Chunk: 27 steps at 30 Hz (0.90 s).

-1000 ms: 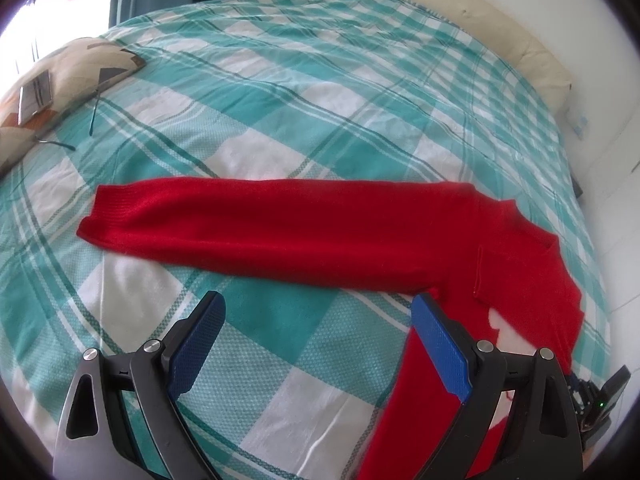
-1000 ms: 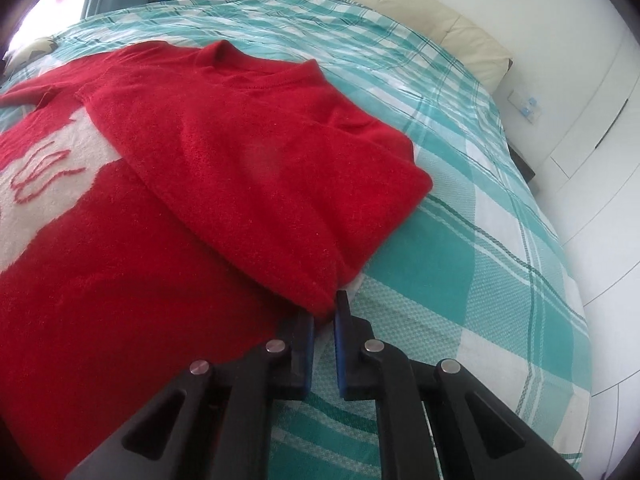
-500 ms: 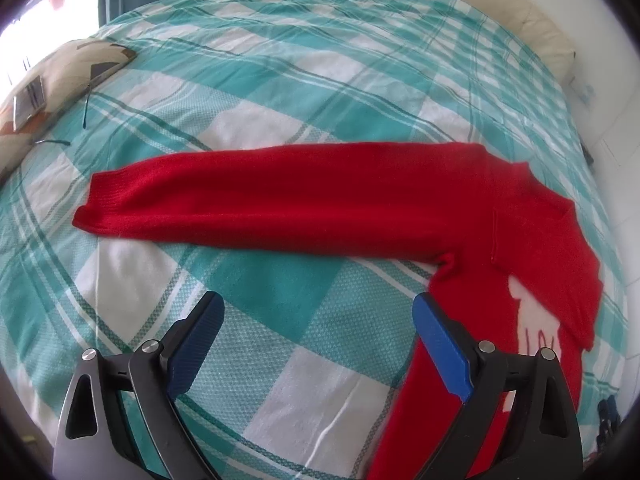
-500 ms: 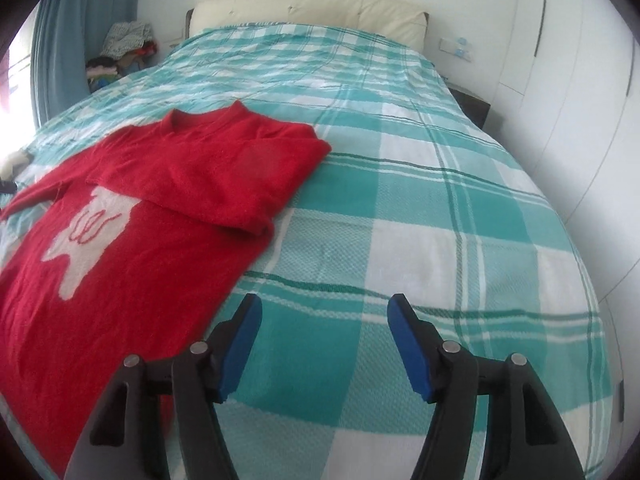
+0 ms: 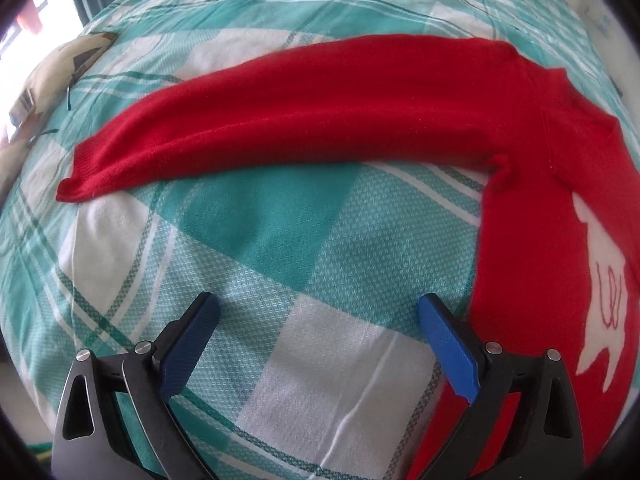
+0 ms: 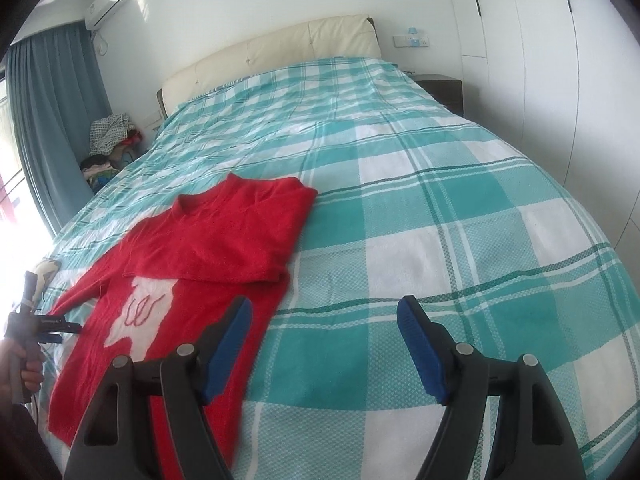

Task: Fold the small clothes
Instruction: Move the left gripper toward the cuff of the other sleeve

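Observation:
A small red sweater (image 6: 224, 240) with a white motif (image 6: 140, 312) lies flat on the bed. One sleeve is folded across its chest. The other sleeve (image 5: 300, 120) stretches out straight to the left in the left wrist view. My left gripper (image 5: 316, 304) hovers over the bedspread just in front of that sleeve. Its jaws are opening wide, with only bedspread between them. My right gripper (image 6: 325, 304) stands back from the sweater's right edge. Its jaws are opening and hold nothing. A hand holds the left gripper (image 6: 40, 322) at the far left of the right wrist view.
The bed (image 6: 440, 200) has a teal and white checked cover and a cream headboard (image 6: 280, 48). A patterned cushion (image 5: 52, 80) lies at its left edge. A pile of clothes (image 6: 108, 136) sits by the blue curtain. A dark nightstand (image 6: 440, 88) and white wardrobe doors stand at right.
My right gripper let go of the folded sleeve's edge, opened, and drew back and up from the sweater. My left gripper sank closer to the bed near the outstretched sleeve.

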Available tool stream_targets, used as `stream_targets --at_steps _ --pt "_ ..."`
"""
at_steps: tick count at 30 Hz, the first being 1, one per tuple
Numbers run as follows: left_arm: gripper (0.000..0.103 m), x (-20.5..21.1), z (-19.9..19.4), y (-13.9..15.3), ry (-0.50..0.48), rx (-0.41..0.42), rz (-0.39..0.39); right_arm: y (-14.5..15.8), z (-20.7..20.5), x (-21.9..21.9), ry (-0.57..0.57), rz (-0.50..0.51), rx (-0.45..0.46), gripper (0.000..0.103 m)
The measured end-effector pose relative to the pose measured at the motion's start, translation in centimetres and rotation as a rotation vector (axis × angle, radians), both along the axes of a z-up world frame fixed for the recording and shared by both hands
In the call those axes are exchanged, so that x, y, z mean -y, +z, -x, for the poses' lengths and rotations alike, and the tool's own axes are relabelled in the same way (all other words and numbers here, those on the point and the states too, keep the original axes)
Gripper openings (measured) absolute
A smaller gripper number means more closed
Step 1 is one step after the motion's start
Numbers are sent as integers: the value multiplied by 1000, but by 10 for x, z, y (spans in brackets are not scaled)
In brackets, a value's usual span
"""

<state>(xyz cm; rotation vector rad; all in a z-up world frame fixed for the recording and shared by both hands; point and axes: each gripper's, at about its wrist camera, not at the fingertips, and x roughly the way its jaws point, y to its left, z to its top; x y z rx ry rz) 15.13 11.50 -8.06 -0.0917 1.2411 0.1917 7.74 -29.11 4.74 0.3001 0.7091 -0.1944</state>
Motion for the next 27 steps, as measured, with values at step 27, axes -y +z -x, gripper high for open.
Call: stream_targets --at_steps 27 --pt "103 1 6 -14 -24 -7 8 2 3 8 -5 -86 22 76"
